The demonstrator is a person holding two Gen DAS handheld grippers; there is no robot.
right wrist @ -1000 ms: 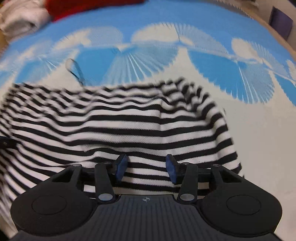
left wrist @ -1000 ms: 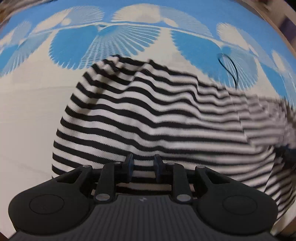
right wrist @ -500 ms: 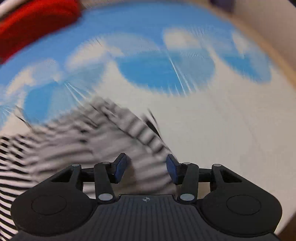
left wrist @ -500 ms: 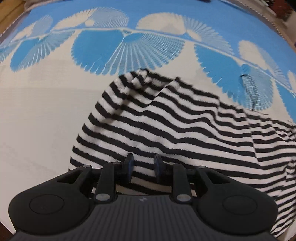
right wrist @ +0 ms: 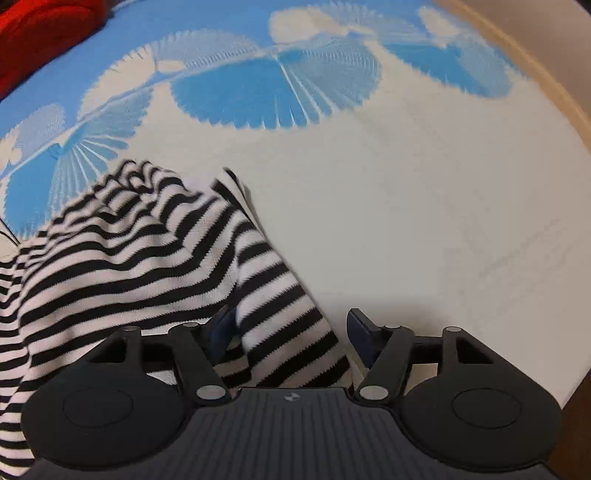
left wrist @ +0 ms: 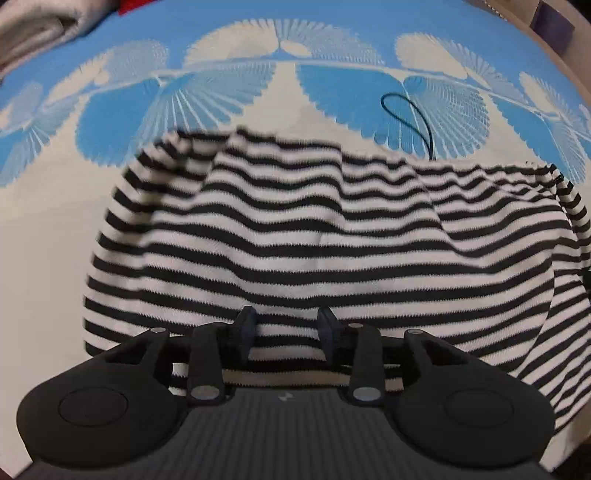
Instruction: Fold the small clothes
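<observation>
A black-and-white striped garment (left wrist: 317,251) lies rumpled on the blue-and-white patterned cloth (left wrist: 236,96). It fills the middle of the left wrist view. My left gripper (left wrist: 287,325) is open, its fingers apart over the garment's near hem. A thin black loop (left wrist: 406,114) sticks out past the garment's far edge. In the right wrist view the garment (right wrist: 122,258) lies at the left, with one corner running between the fingers. My right gripper (right wrist: 291,328) is open wide over that corner.
A red cloth (right wrist: 40,33) lies at the far left of the right wrist view. A pale folded towel (left wrist: 33,29) lies at the far left of the left wrist view. The table's wooden edge (right wrist: 524,70) curves down the right side.
My left gripper's fingers have spread apart and it has let go of the hem. My right gripper swung right to the garment's corner and opened wider. The garment now lies flatter.
</observation>
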